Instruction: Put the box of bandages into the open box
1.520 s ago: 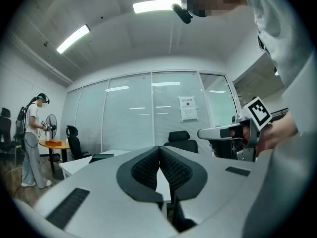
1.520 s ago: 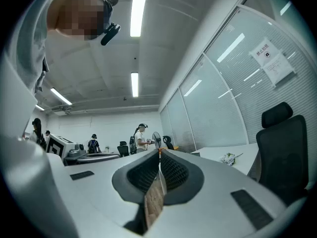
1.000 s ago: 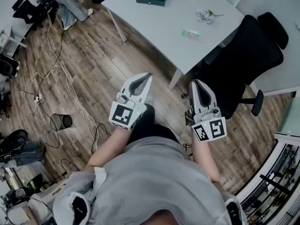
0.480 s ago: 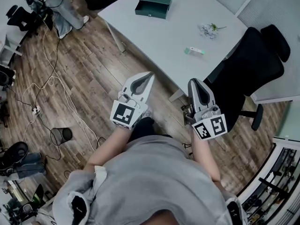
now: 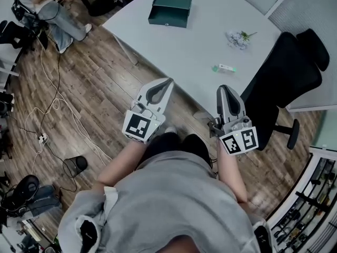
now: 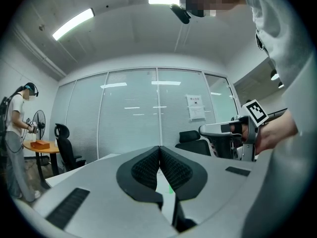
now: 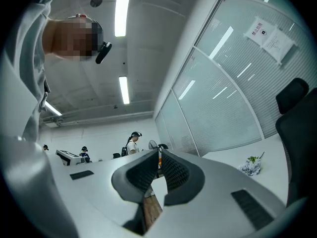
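A small white and green box of bandages (image 5: 225,68) lies on the pale table (image 5: 179,41), near its front right edge. The dark green open box (image 5: 170,9) stands at the table's far side. My left gripper (image 5: 167,82) is held level before the table's front edge, jaws shut with nothing between them (image 6: 159,148). My right gripper (image 5: 225,88) is just short of the bandage box, also shut and empty (image 7: 159,150). Both are still off the table, apart from either box.
A bunch of small flowers (image 5: 238,37) lies on the table right of the middle. A black office chair (image 5: 287,78) stands at the right, close to my right gripper. Cables (image 5: 52,99) and a black bin (image 5: 77,165) are on the wooden floor at left. People stand in the background.
The person has stepped towards the table, carrying both grippers forward. The table edge and the bandage box now lie nearer the fingertips. Both pairs of jaws stay shut.
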`<state>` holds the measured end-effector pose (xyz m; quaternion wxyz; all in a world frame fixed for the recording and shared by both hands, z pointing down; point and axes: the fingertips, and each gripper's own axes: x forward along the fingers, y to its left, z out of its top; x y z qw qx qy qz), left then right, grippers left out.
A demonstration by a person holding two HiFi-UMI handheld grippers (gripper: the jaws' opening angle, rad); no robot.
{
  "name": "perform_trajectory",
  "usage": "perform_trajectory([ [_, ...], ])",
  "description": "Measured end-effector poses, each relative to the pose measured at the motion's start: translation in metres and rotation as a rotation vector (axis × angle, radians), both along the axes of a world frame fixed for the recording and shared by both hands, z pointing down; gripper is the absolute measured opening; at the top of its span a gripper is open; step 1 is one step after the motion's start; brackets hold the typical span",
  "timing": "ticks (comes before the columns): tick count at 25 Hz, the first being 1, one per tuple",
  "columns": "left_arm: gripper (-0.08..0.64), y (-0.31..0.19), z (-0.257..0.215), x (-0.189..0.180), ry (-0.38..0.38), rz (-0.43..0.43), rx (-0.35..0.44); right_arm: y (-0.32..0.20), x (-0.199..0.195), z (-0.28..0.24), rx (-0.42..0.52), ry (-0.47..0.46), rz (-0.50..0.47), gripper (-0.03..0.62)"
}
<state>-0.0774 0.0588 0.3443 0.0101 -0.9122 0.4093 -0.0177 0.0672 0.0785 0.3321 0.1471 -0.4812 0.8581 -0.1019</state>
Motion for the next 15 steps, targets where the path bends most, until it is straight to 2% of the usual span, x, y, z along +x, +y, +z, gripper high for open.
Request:
perform_trajectory([
  [5, 0.02, -0.032, 0.018, -0.008, 0.033, 0.006, -0.053, -0.031, -0.004, 0.016, -0.05, 0.029, 0.012, 0.051],
  [8, 0.02, -0.053, 0.028, -0.007, 0.023, -0.005, -0.086, -0.057, -0.001, 0.026, -0.06, 0.036, 0.008, 0.051],
  [15, 0.02, -0.099, 0.023, 0.004, 0.034, -0.031, -0.068, -0.113, 0.009, 0.018, -0.034, 0.051, -0.036, 0.051],
])
